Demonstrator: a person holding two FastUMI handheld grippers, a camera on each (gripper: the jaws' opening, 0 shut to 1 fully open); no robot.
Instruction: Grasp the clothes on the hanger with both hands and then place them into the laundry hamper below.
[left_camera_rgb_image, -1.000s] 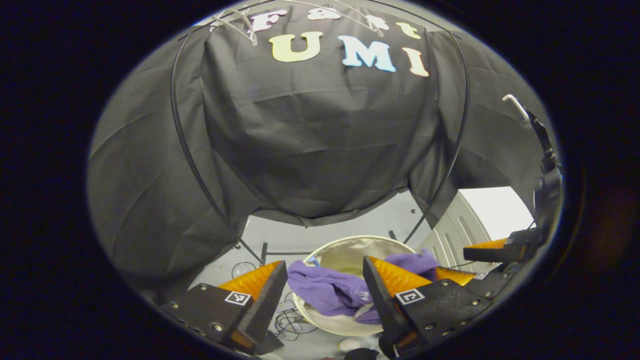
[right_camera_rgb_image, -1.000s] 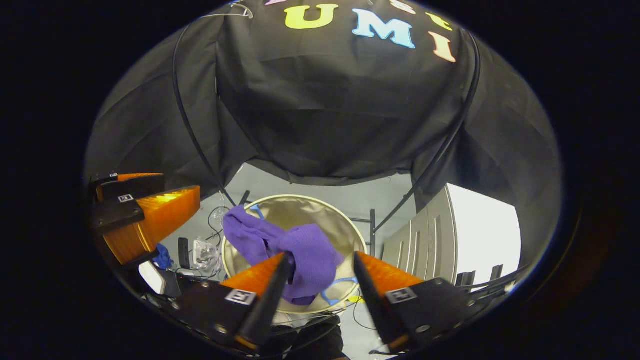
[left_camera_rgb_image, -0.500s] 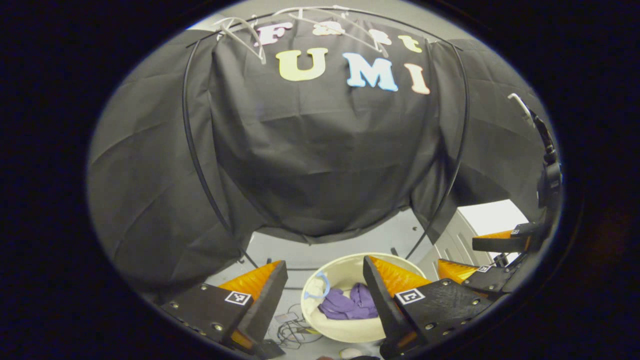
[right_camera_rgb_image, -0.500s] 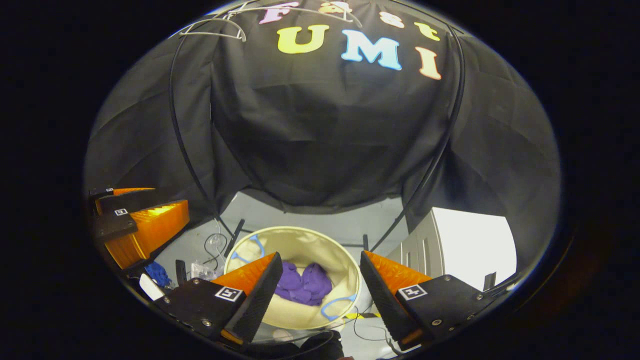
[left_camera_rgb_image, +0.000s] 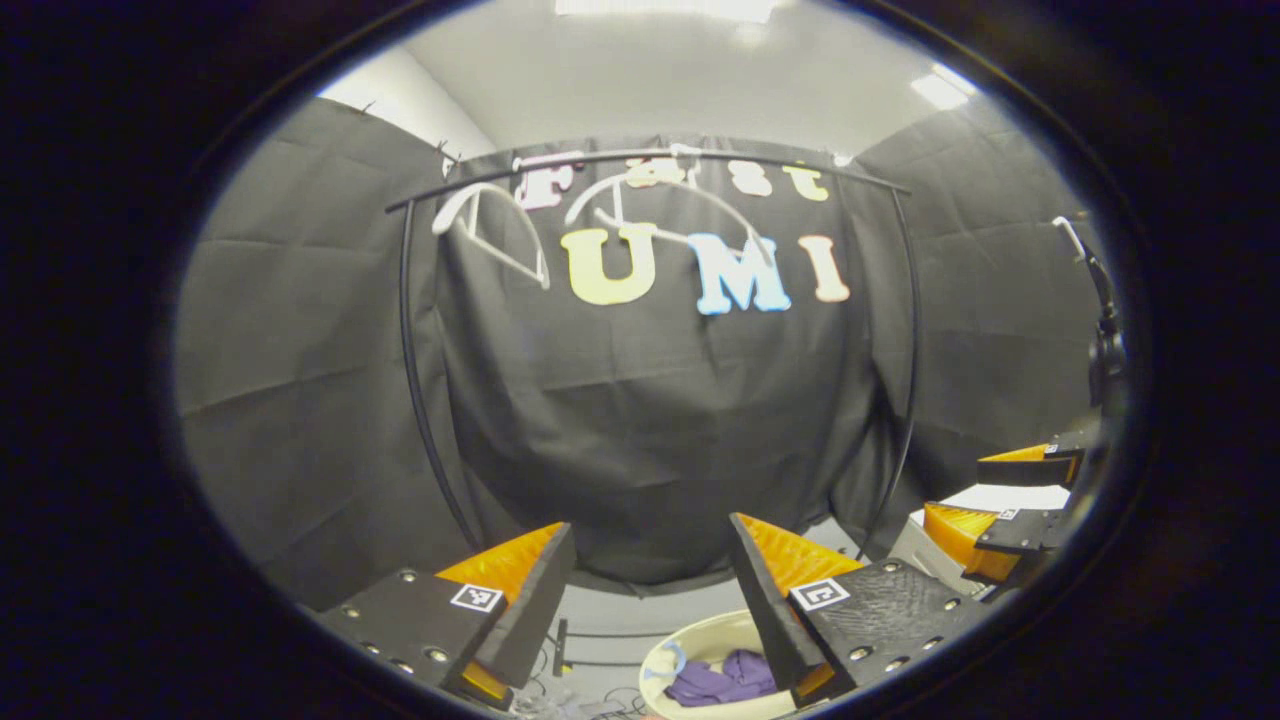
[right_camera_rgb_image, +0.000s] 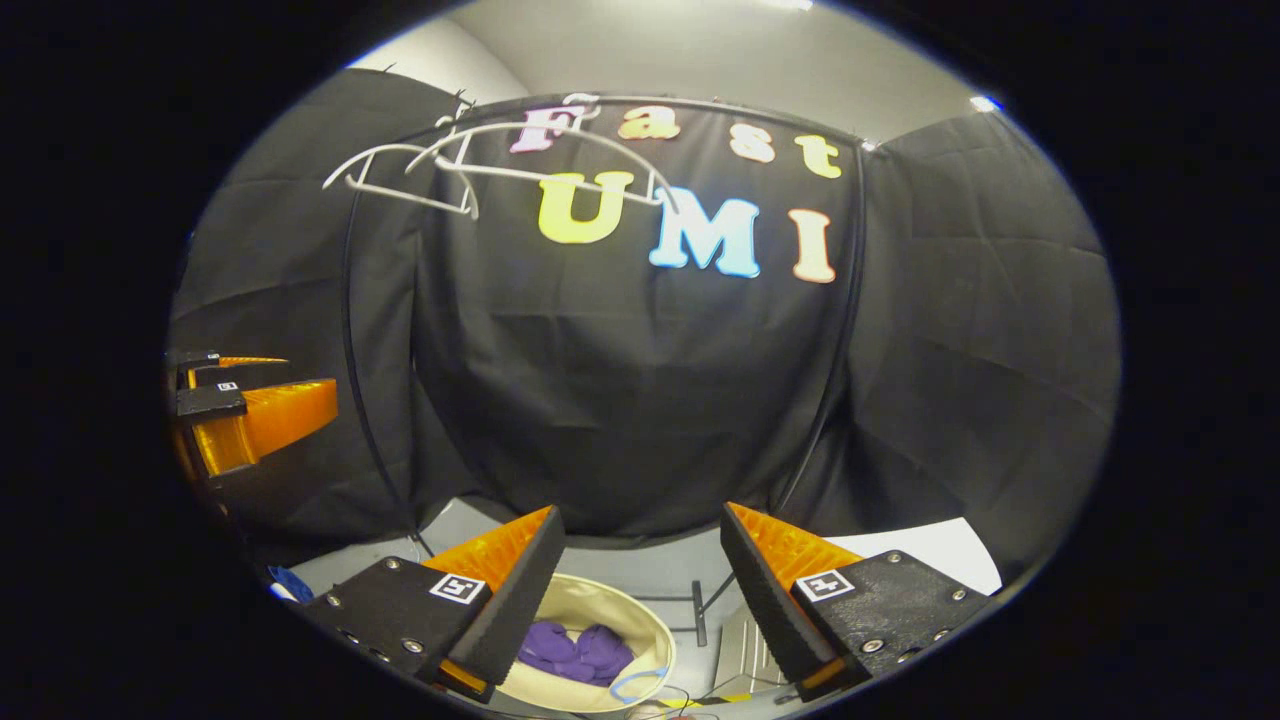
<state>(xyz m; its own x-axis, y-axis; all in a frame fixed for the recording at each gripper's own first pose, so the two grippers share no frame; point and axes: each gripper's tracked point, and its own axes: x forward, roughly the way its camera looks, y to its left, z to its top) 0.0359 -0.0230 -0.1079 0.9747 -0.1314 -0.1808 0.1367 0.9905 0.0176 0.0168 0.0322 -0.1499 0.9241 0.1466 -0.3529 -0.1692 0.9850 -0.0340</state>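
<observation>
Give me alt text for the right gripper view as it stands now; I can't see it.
The right gripper is open with nothing between its fingers, and below it the crumpled purple garment lies inside the round cream laundry hamper. Above, two bare white hangers hang on the black garment rail. The left gripper is at the view's left edge.

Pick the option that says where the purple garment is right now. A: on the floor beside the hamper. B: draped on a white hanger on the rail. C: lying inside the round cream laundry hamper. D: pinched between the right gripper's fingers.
C: the crumpled purple garment lies inside the round cream laundry hamper, with the left gripper and the right gripper both open above it and the white plastic hangers bare on the black rail.
</observation>
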